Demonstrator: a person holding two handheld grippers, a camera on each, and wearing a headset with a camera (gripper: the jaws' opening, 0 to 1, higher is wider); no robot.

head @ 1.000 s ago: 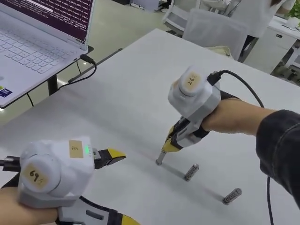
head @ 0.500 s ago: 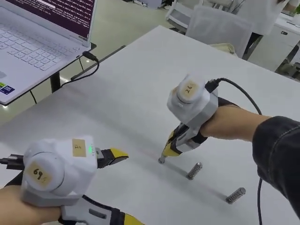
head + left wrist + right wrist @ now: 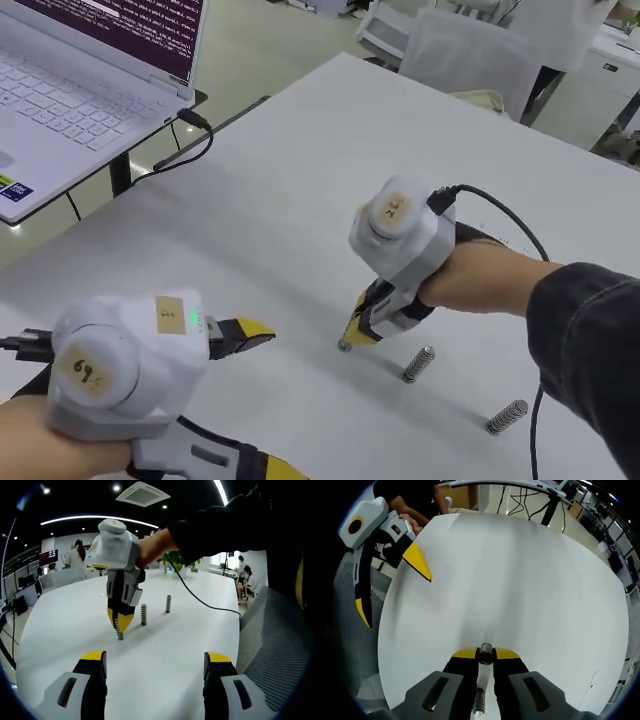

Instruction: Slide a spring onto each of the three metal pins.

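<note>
Right gripper point(image 3: 349, 336) pinches a spring point(image 3: 479, 700) upright against the table point(image 3: 300, 180). I hold the left gripper point(image 3: 155, 658) wide apart, gripping nothing.

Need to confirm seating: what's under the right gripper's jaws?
A spring, pinched between the jaws of the right gripper, reaches down to the white table. Whether a pin runs inside it is hidden by the coils and the jaws.

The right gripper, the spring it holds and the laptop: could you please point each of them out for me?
right gripper point(image 3: 352, 333): head view, between its yellow jaw tips.
spring point(image 3: 479, 701): right gripper view, coils low between the jaws.
laptop point(image 3: 70, 95): head view, on its keyboard.
</note>
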